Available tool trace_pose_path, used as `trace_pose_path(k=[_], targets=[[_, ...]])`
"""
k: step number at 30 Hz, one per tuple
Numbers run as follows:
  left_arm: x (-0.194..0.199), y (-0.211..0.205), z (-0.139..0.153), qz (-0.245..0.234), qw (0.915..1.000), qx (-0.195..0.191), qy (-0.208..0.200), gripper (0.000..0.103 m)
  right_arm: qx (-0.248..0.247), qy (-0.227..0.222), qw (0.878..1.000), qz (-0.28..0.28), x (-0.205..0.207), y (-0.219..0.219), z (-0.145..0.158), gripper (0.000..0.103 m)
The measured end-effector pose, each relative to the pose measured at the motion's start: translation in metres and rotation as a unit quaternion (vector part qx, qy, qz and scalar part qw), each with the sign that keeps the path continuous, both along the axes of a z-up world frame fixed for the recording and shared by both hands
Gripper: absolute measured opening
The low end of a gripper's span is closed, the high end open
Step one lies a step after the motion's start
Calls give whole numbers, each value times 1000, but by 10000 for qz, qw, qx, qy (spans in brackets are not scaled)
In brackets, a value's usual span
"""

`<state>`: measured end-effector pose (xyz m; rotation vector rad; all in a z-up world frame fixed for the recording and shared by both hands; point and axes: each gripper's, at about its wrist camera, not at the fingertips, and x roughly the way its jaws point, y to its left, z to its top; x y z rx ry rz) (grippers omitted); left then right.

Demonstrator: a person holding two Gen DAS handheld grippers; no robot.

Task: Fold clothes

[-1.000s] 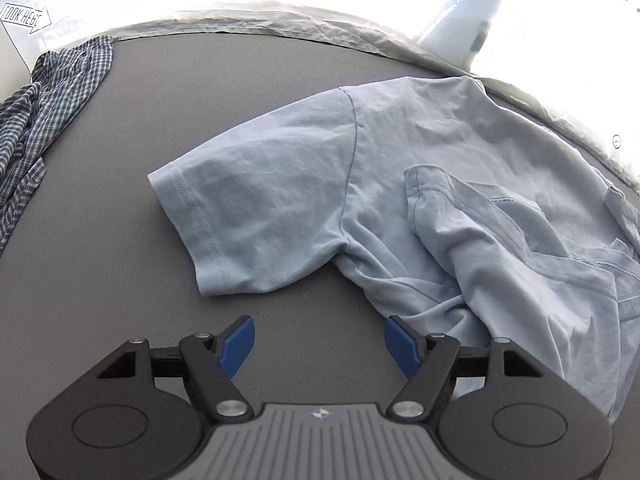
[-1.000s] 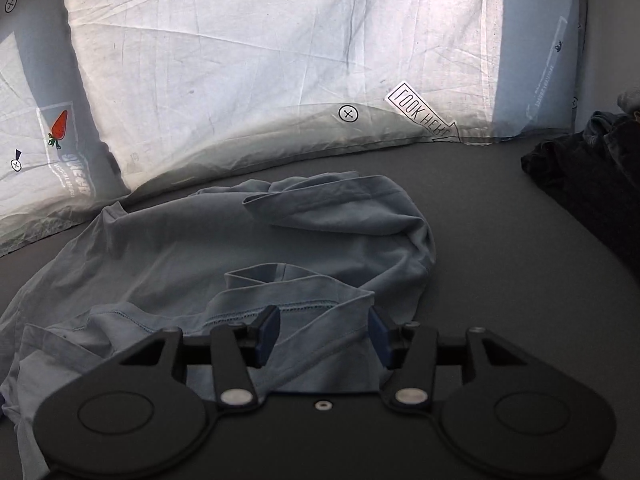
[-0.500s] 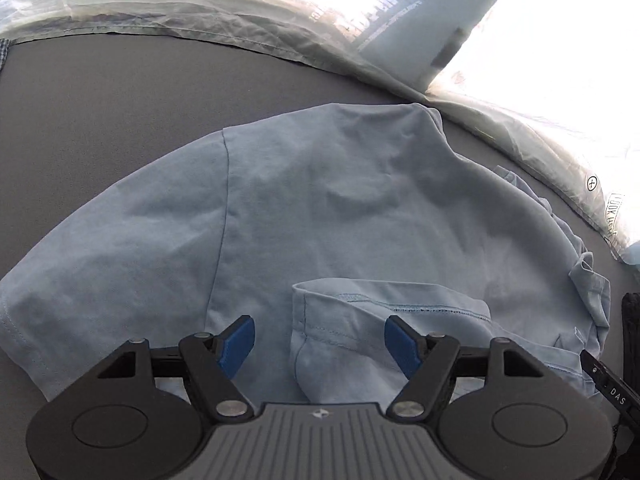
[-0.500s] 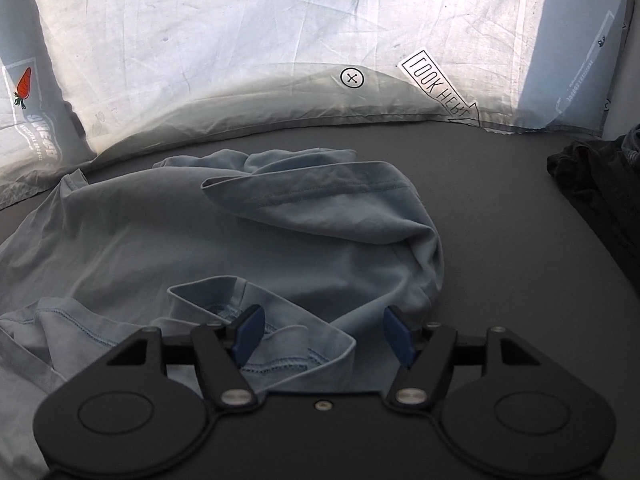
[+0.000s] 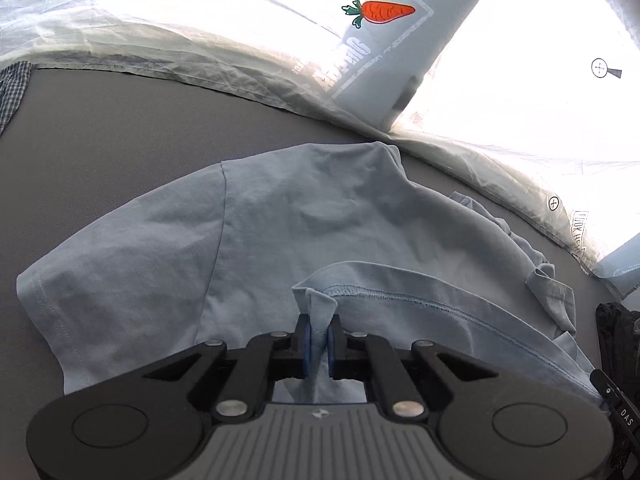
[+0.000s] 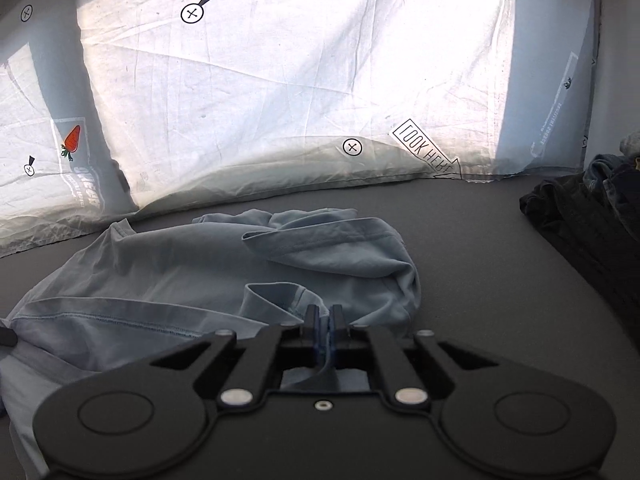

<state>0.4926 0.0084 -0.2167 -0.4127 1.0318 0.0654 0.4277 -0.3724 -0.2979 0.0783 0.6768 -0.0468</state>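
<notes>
A rumpled pale-blue cotton T-shirt (image 5: pixel 320 232) lies on the dark grey tabletop (image 5: pixel 120 128). The left gripper (image 5: pixel 318 334) and right gripper (image 6: pixel 324 326) have just closed — each pinches what looks like the stitched hem.

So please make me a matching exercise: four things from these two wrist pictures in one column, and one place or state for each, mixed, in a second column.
Things:
1. light blue T-shirt
2. left gripper
3. checked garment
4. dark clothes pile

Places or states:
A. at the far left edge of the left wrist view
B. crumpled in the middle of the grey surface
C. at the right side of the right wrist view
D. shut on a fold of the hem

Pairs: 1-B, 2-D, 3-A, 4-C
</notes>
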Motion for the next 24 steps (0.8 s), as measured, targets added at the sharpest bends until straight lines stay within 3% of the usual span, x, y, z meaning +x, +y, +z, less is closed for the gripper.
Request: trace_pose_path(k=[5,12,20,24], targets=[[-74,3,43,3,9982,299,-518,8,-92,-313,9995,0,-62,0,28,4],[-177,9,56,57,9948,677,-753,8,-145,-312,9994,46,-144,4,35,4],[-278,7,28,232,9969,725,-212,8,-129,342,9993,48,-226,-4,8,2],[-313,6,-1,399,9965,676,294,9,326,843,9959,24,-254,-20,-15,2]])
